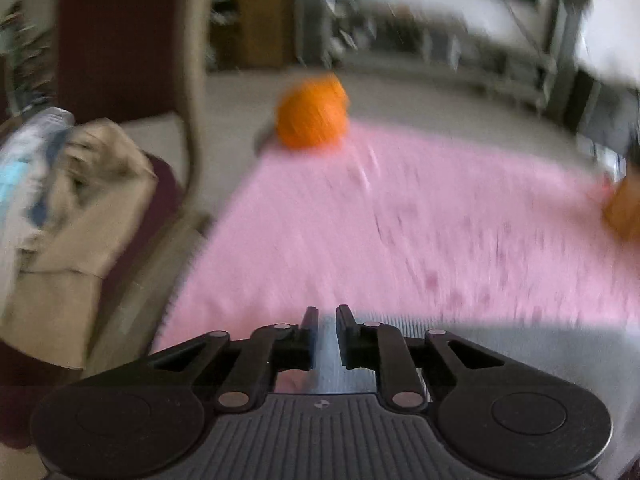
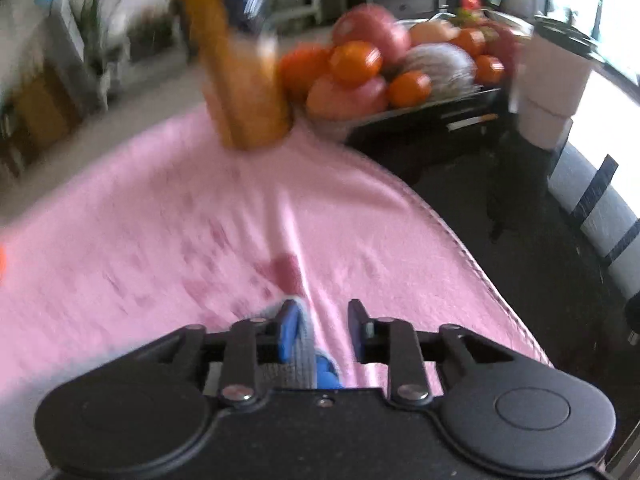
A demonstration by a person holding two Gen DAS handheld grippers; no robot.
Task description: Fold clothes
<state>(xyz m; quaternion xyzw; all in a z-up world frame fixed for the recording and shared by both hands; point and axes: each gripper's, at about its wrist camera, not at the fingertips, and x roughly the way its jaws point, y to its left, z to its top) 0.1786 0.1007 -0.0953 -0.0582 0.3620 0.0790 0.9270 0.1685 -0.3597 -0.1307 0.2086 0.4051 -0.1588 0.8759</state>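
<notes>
Pink cloth [image 1: 400, 232] covers most of the table and serves as the landmark: it lies spread flat, with faint darker pink marks across it and a soft crease running up its middle. Both views are smeared with blur.

At the near edge of the pink cloth, the left gripper [image 1: 327, 334] has its jaws drawn narrow, with a slim gap between them. A grey ribbed fabric [image 1: 520, 344] lies under and just beyond it, overlapping the cloth's near edge; whether the pads pinch it cannot be told.

Also at the near edge, the right gripper [image 2: 322, 330] stands partly apart. A grey and blue piece of fabric [image 2: 304, 348] sits against its left finger, while the other finger is clear of it, so the pads do not clamp it.

On the far side of the cloth sits an orange ball [image 1: 312, 114]. At the cloth's far corner stands a tall orange container [image 2: 244, 80], and beyond that a tray of fruit [image 2: 384, 68].

Off the cloth's left side, a chair [image 1: 120, 40] holds a heap of beige clothes [image 1: 80, 216].
</notes>
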